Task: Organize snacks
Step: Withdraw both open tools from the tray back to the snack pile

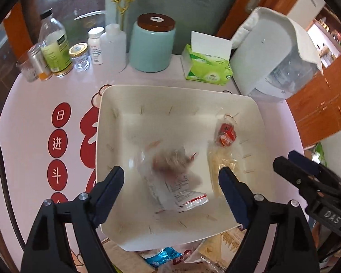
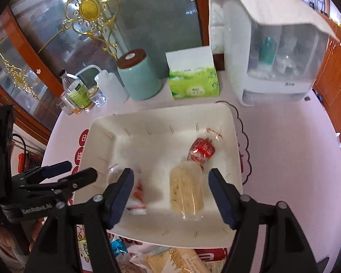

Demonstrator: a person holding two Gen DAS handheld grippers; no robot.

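Black plastic jaws of the left hand-held gripper (image 1: 171, 177) stand apart over the white square tray (image 1: 116, 104), nothing pinched; a clear-wrapped snack packet with red print (image 1: 177, 182) lies blurred just under them, long axis running toward the tray's near right corner. The right hand-held gripper (image 2: 171, 182), also open and empty, hangs over the pale yellow wrapped wafer (image 2: 186, 191), beside the red wrapped candy (image 2: 201, 152). Both point steeply down. More packets lie on the pink surface (image 1: 34, 159) at the tray's near edge.
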